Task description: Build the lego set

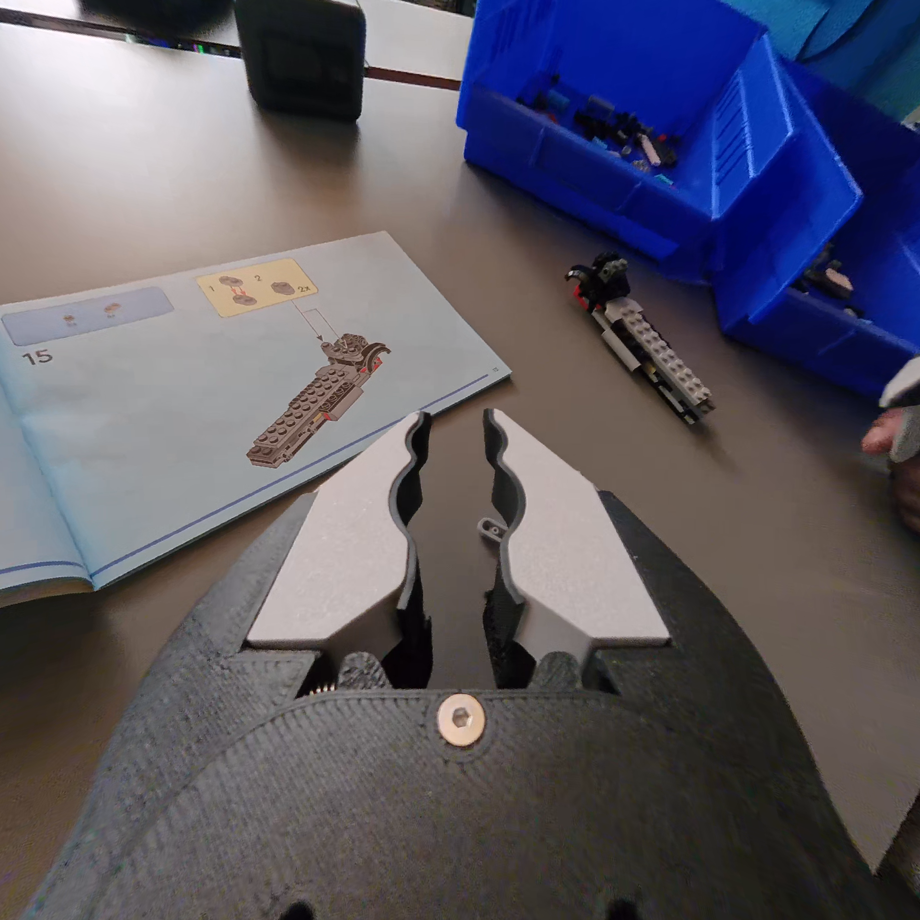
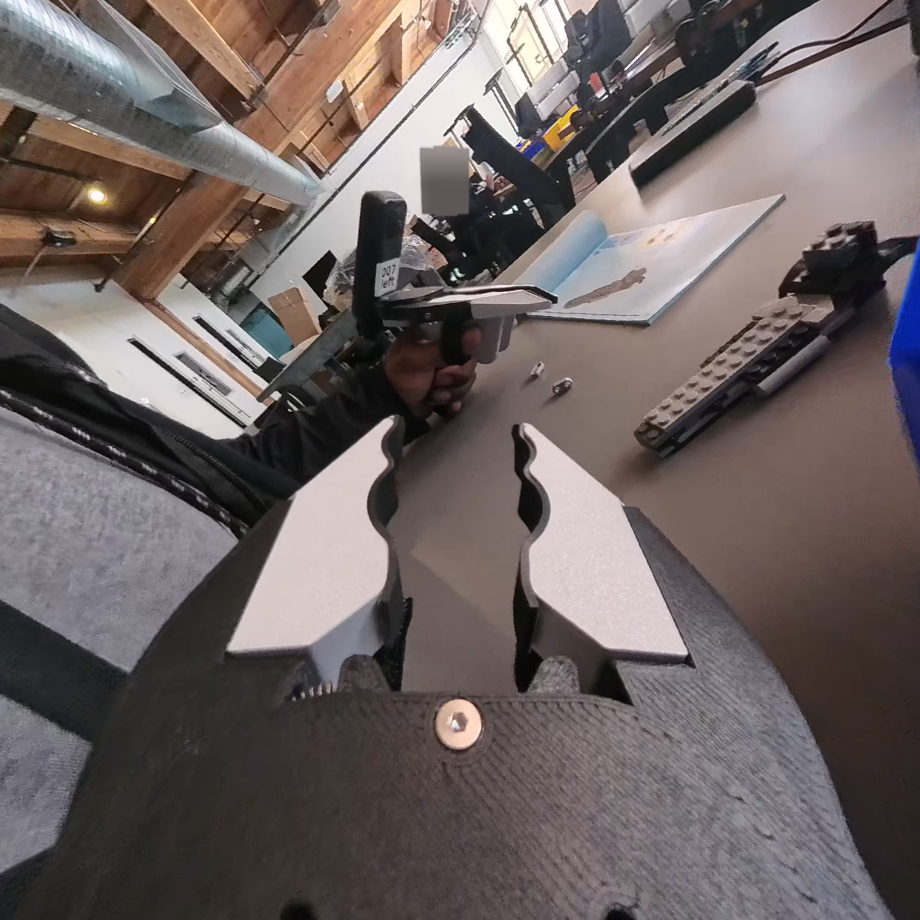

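The part-built lego model, a long grey and black studded body with a dark head end, lies on the table right of the open instruction booklet. It also shows in the right wrist view, ahead and to the right. My left gripper is open and empty, hovering above the table with a small grey piece on the table below its jaws. In the right wrist view the left gripper hangs over two small grey pieces. My right gripper is open and empty, low over the table.
Two blue bins with several loose pieces stand at the back right. A black box stands at the back. A person's hand is at the right edge. The booklet lies beyond the model. My right fingertips sit around 20 cm from my left ones.
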